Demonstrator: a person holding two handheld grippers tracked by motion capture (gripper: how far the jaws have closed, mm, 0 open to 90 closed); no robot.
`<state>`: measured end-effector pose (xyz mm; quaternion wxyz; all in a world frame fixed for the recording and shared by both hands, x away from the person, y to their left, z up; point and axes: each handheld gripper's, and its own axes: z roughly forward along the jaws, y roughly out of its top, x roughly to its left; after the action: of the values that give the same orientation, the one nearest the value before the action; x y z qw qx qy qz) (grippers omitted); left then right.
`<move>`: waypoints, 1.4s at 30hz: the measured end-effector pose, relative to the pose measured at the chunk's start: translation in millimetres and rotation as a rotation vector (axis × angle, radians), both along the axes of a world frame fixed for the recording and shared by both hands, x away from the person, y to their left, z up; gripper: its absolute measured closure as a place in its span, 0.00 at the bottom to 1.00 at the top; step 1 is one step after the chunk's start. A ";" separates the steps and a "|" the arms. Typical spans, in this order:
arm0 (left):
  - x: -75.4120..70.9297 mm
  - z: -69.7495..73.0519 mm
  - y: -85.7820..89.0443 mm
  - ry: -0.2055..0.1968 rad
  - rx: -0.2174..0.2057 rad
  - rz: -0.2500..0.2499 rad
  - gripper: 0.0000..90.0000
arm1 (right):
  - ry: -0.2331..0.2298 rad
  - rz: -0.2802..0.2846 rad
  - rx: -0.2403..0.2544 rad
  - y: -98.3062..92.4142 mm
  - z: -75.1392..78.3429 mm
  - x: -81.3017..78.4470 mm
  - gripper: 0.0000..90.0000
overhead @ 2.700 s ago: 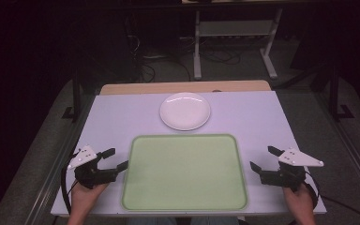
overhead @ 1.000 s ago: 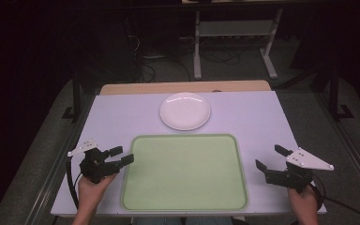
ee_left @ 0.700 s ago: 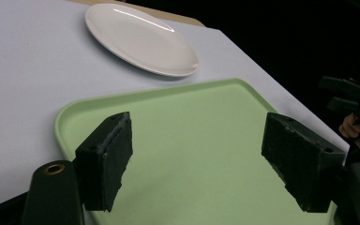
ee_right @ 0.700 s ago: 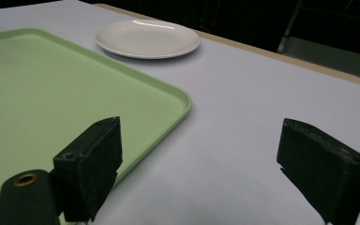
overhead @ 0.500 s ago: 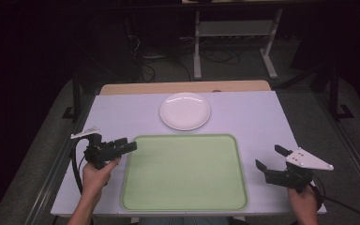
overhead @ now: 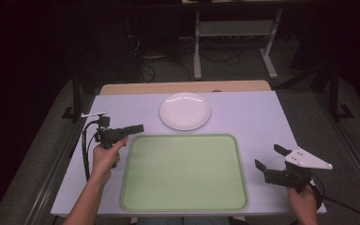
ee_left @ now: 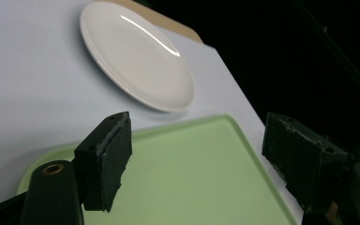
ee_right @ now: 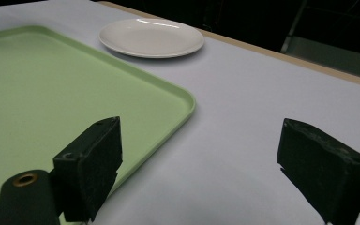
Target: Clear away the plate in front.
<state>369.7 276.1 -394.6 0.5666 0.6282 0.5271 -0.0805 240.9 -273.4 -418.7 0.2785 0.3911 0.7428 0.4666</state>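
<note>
Black jaws of the left gripper [overhead: 138,128] stand wide apart with nothing between them. In the left gripper view they frame the far corner of the green tray [ee_left: 183,178] and, beyond it, the white plate [ee_left: 136,54]. From above, this gripper is lifted over the table's left side, just beside the tray's far left corner, and its jaws point toward the plate, which lies near but apart from them. The person's left hand [overhead: 104,157] is wrapped around the handle, and a black cable [overhead: 85,150] loops down beside the wrist.

The right gripper [overhead: 271,164] also has its jaws spread wide and grips nothing. In the right gripper view they straddle bare table [ee_right: 262,122], with the tray's [ee_right: 51,103] rounded near corner just past the left jaw and the plate [ee_right: 151,37] farther off. From above, it sits low near the table's front right corner, just beside the tray's right edge and apart from it, with its grey three-cornered plate [overhead: 309,159] on top. The right hand [overhead: 304,199] holds it from below.

The tray [overhead: 183,171] lies flat in the middle of the table's near half, with nothing on it. The plate [overhead: 185,111] rests on the pale table [overhead: 262,117] just beyond the tray's far edge, close to it but not touching, and is bare as well. A wooden strip [overhead: 183,87] runs along the table's far edge.
</note>
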 end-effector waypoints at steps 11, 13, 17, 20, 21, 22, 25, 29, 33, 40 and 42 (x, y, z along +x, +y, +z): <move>32.3 11.8 -10.7 0.074 -0.030 0.071 0.29 | -0.012 -0.007 0.000 -0.3 1.6 -0.8 0.15; 35.7 12.3 -12.1 0.079 -0.039 0.068 0.29 | -0.013 -0.004 -0.002 0.3 1.7 -0.8 0.15; 47.4 15.5 -19.7 0.094 -0.039 0.081 0.31 | -0.011 0.000 -0.005 1.4 1.6 -0.5 0.15; 54.1 18.5 -24.1 0.097 -0.047 0.094 0.31 | -0.016 -0.001 -0.001 0.7 1.9 -0.4 0.15; 54.1 18.5 -24.1 0.097 -0.047 0.094 0.31 | -0.016 -0.001 -0.001 0.7 1.9 -0.4 0.15; 57.2 19.3 -25.5 0.101 -0.057 0.096 0.31 | -0.016 -0.002 -0.001 0.6 1.9 -0.3 0.15; 69.6 19.5 -28.3 0.132 -0.073 0.093 0.30 | -0.014 -0.001 0.003 0.5 1.8 0.0 0.15; 77.2 19.0 -31.1 0.141 -0.060 0.110 0.31 | -0.017 0.004 0.003 1.4 2.1 -0.6 0.15; 84.5 14.4 -35.6 0.151 -0.064 0.139 0.30 | -0.016 0.007 0.004 1.4 2.1 -0.1 0.15; 93.9 -2.8 -41.3 0.204 -0.069 0.162 0.30 | -0.021 0.009 0.010 0.6 3.0 -1.3 0.15; 96.6 -9.2 -44.5 0.221 -0.072 0.158 0.30 | -0.018 0.012 0.012 0.9 3.0 -1.1 0.15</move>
<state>466.3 231.6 -403.8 0.5320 0.5512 0.6309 -0.1230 239.8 -272.6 -415.7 0.2801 0.3839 0.7397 0.4765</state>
